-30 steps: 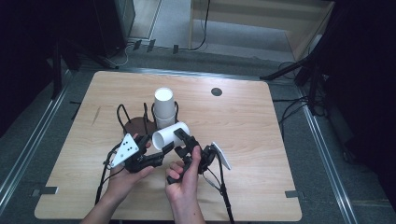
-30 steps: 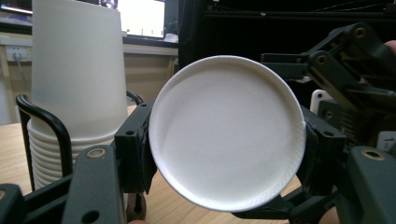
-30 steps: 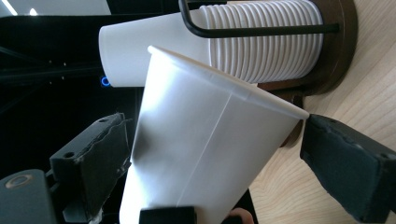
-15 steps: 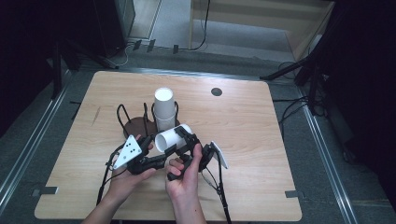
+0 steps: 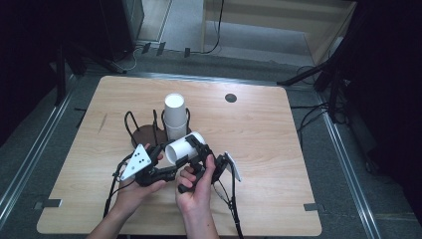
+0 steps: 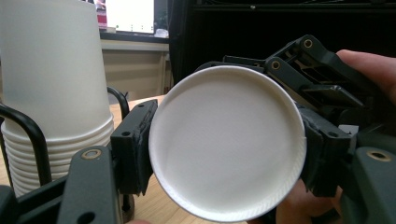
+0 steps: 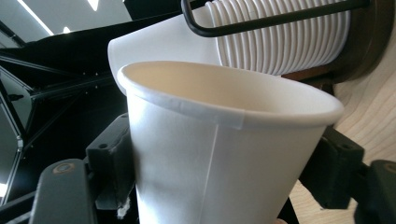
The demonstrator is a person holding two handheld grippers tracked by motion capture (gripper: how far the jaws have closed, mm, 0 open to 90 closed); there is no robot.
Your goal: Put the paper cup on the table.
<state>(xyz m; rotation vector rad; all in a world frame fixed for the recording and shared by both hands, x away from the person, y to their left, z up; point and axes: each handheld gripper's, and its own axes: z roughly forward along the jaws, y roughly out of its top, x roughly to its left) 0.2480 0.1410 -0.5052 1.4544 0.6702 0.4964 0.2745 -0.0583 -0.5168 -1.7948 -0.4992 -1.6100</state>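
Near the worktop's front edge, the right gripper (image 5: 199, 149) has just been closing onto the paper cup (image 5: 183, 148); the left gripper (image 5: 166, 164) clasps its base, easing, suggesting a handover beside the cup stack (image 5: 175, 115).

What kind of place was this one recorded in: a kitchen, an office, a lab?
Most likely a lab or recording studio, not a lived-in room. A lone wooden table stands on grey floor between metal floor rails, with dark stands and cables around it, and little on it besides a rack of paper cups.
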